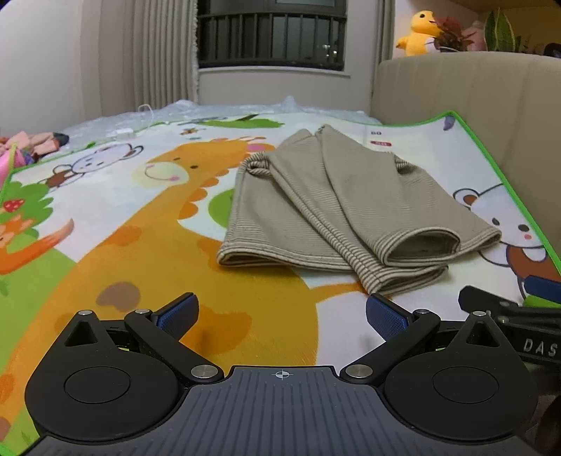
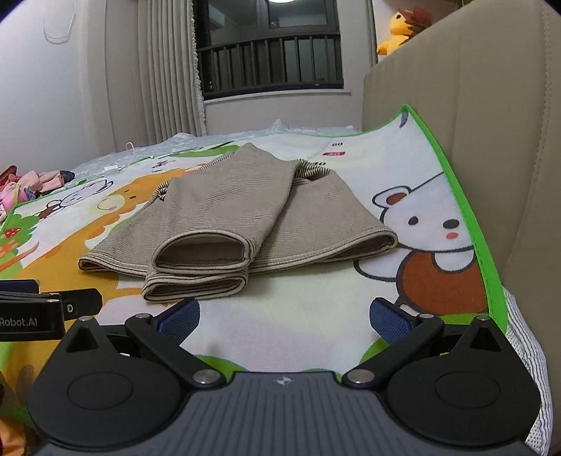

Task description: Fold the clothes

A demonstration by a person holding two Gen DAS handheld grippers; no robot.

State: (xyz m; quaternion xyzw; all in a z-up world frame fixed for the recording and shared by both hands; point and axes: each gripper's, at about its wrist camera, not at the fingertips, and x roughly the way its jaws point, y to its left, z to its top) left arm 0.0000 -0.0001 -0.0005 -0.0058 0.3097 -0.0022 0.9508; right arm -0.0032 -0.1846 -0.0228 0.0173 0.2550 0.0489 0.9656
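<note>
A beige ribbed garment (image 1: 315, 207) lies on the cartoon play mat (image 1: 140, 245), its two sleeves folded over the body with cuffs toward me. It also shows in the right wrist view (image 2: 231, 217). My left gripper (image 1: 280, 312) is open and empty, just short of the garment's near edge and to its left. My right gripper (image 2: 284, 315) is open and empty, just short of the lower cuff (image 2: 196, 286). The right gripper's body shows at the right edge of the left wrist view (image 1: 519, 315).
A beige sofa back (image 2: 491, 105) rises along the mat's right edge. A pile of pink clothes (image 2: 31, 182) lies at the far left. Clear plastic sheeting (image 1: 217, 108) and a white cable lie beyond the mat. A yellow plush toy (image 1: 419, 33) sits on the sofa top.
</note>
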